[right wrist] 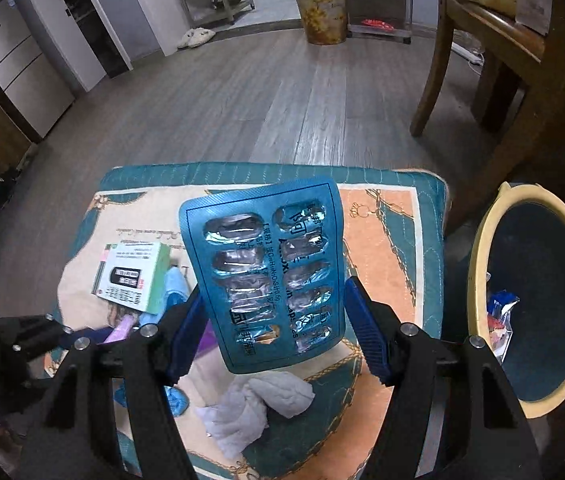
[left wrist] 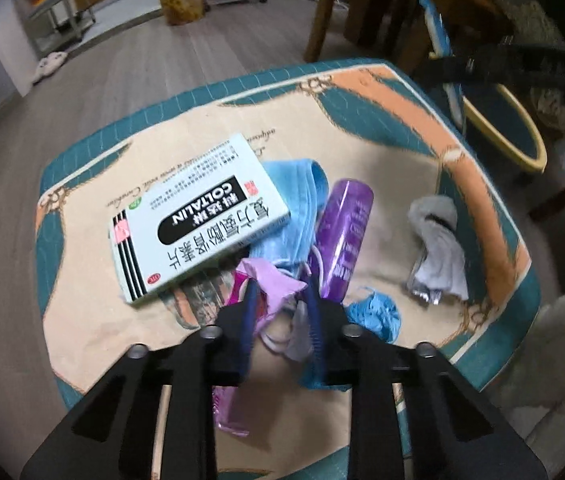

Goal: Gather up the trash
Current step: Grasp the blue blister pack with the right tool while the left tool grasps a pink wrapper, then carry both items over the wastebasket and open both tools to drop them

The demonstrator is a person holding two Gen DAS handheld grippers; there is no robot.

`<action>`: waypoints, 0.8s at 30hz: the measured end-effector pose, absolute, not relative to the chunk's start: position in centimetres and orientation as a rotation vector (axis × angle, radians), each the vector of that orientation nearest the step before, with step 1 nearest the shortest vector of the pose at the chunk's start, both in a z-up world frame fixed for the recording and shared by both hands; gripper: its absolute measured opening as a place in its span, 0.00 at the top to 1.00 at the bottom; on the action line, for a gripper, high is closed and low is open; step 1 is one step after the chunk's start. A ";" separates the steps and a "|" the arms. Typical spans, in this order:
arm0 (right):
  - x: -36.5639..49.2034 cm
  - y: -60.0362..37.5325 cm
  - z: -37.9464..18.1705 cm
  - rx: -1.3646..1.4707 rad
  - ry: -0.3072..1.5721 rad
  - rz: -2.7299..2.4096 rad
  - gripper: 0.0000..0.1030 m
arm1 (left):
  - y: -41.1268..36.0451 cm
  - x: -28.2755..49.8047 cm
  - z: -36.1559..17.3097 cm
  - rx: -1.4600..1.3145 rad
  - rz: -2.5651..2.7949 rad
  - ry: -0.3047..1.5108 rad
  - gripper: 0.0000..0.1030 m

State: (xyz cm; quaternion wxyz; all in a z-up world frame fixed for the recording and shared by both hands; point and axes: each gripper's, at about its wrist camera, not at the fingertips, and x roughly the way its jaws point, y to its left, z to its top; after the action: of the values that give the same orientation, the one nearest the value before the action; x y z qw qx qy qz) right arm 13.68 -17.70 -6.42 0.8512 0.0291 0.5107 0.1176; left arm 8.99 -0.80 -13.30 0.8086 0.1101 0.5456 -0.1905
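Your right gripper (right wrist: 276, 320) pinches the blister pack (right wrist: 268, 272) only by its edges, with the bin (right wrist: 478, 264) off to its right, so it may buckle free, while your left gripper (left wrist: 282, 312), clamped on the pink mask (left wrist: 272, 284), could drag neighbouring litter

The medicine box (left wrist: 198, 220) lying on the printed cloth (left wrist: 94, 328) carries the brand "COLTALIN" in white capitals on a black oval, upside down in the left wrist view, with large Chinese characters beside it reading 复方氨酚烷胺片 or close to that; the finer print on the box is too small to read. The cloth shows a line of cursive script near the box, not legible. The blue blister pack (right wrist: 266, 276) bears dark Chinese print and Latin letters along its middle, partly hidden by foil glare, so no whole word can be made out. The purple tube (left wrist: 342, 236) has lettering that is too blurred to read.
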 end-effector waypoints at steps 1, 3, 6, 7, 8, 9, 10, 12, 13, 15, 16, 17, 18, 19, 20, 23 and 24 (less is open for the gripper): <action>13.5 -17.6 -6.1 0.059 1.067 0.251 0.36 | -0.8 8.9 -13.2 0.242 -0.408 1.162 0.81; 13.0 -17.6 -5.5 0.059 1.054 0.251 0.36 | -0.9 8.7 -12.5 0.255 -0.408 1.135 0.83; 12.3 -18.3 -4.5 0.078 1.036 0.238 0.36 | -0.6 8.6 -10.9 0.236 -0.403 1.087 0.85; 12.0 -18.8 -4.0 0.091 1.028 0.230 0.36 | -0.5 8.6 -9.8 0.215 -0.405 1.060 0.85; 11.7 -19.1 -3.6 0.102 1.020 0.226 0.36 | -0.5 8.8 -8.9 0.202 -0.407 1.042 0.85; 11.3 -19.7 -2.9 0.119 1.005 0.222 0.36 | -0.5 8.8 -7.9 0.189 -0.408 1.016 0.85; 11.0 -20.1 -2.3 0.128 0.994 0.218 0.36 | -0.7 8.9 -6.7 0.177 -0.414 0.988 0.85; 10.2 -21.2 -1.0 0.144 0.972 0.201 0.36 | -1.3 9.0 -5.0 0.159 -0.424 0.942 0.85; 9.9 -21.7 -0.5 0.150 0.961 0.196 0.36 | -1.8 9.0 -4.1 0.149 -0.432 0.918 0.85; 9.4 -23.1 1.0 0.157 0.930 0.178 0.36 | -3.0 9.0 -1.8 0.133 -0.461 0.855 0.85; 8.9 -24.3 2.0 0.156 0.905 0.157 0.36 | -3.7 9.0 -1.0 0.134 -0.472 0.831 0.85; 8.5 -25.2 2.7 0.156 0.887 0.142 0.36 | -4.3 9.0 -0.4 0.134 -0.483 0.813 0.85; 8.3 -26.0 3.2 0.157 0.874 0.129 0.36 | -4.9 8.9 0.3 0.133 -0.495 0.797 0.85; 7.8 -27.4 3.9 0.167 0.853 0.109 0.36 | -5.5 8.9 0.8 0.132 -0.509 0.784 0.85; 7.5 -28.5 4.4 0.178 0.837 0.096 0.36 | -6.5 8.9 1.3 0.131 -0.527 0.769 0.85; 6.6 -32.3 5.4 0.203 0.796 0.040 0.36 | -9.2 9.0 2.0 0.135 -0.569 0.746 0.85; 6.4 -33.4 5.5 0.211 0.786 0.023 0.36 | -10.3 9.1 2.1 0.137 -0.583 0.741 0.85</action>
State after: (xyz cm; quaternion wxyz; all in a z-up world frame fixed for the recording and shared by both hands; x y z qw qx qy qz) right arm 6.43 -33.37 5.48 0.9182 0.1028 0.3824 0.0112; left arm 9.13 -10.31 2.11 0.8887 0.0659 0.3566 -0.2805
